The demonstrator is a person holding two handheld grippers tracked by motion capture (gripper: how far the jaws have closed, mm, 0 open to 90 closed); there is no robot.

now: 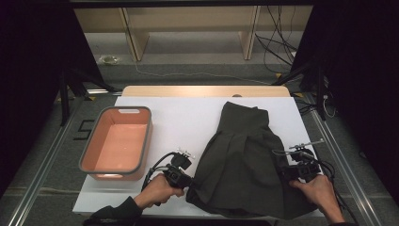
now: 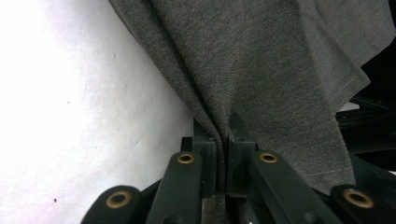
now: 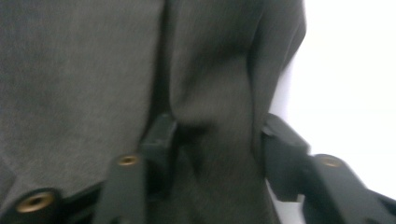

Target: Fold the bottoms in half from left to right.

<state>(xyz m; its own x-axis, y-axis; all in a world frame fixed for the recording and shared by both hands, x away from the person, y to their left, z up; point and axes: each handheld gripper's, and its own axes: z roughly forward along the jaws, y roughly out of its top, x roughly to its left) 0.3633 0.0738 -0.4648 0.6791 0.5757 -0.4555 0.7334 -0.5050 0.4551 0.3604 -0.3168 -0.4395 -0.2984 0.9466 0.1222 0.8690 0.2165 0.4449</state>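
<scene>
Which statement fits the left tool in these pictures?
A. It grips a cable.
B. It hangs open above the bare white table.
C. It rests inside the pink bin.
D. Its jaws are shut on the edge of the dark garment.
D: in the left gripper view the left tool has its jaws pressed together with a fold of the dark garment pinched between them.

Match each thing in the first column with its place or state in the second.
1. Left gripper
2. Right gripper
3. Bin
4. Garment

a. Empty, at the table's left
b. Jaws apart around a fold of cloth
c. Spread on the white tabletop
d. Jaws shut on the cloth's edge

Pairs: 1-d, 2-b, 3-a, 4-c
</scene>
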